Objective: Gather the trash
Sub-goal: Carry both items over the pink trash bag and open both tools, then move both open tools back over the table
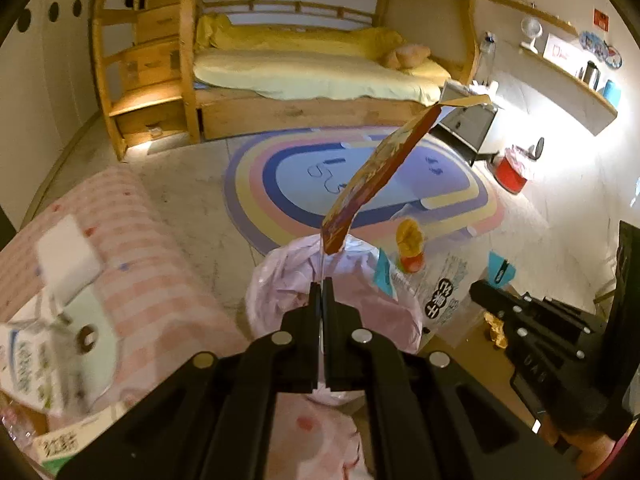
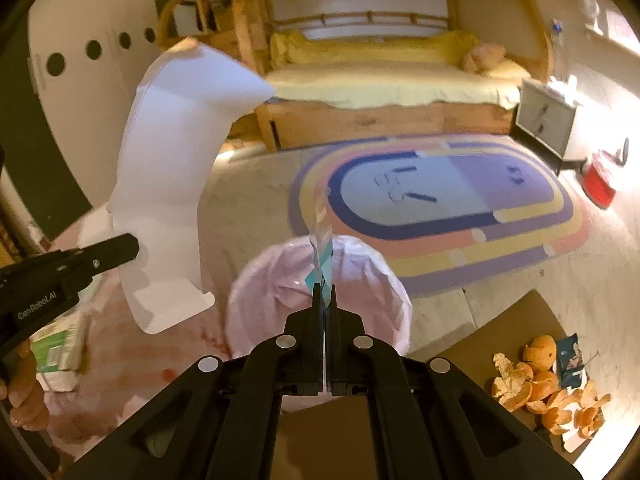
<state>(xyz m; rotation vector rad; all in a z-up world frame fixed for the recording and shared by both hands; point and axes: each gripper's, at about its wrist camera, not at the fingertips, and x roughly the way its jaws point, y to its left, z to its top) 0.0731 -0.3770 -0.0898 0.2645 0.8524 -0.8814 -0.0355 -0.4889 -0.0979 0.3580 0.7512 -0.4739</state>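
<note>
**Two flimsy scraps pinched over the lined bin**

Left tool (image 1: pixel 322 280) clamped on the bottom edge of a flattened carton (image 1: pixel 374 168): light card, stiff enough to stand up and away from the tips, white inner face showing in the right wrist view. Right tool (image 2: pixel 325 289) clenched on a thin clear wrapper (image 2: pixel 322 232) with a teal corner: near weightless, limp, slippery, prone to cling. Pink-lined bin (image 2: pixel 256 280) directly below and ahead of both tips. Best held at an edge, as now. Orange peels (image 2: pixel 548 388) on the worktop, right of the right tool: soft, loose, likely needing a pinch piece by piece
</note>
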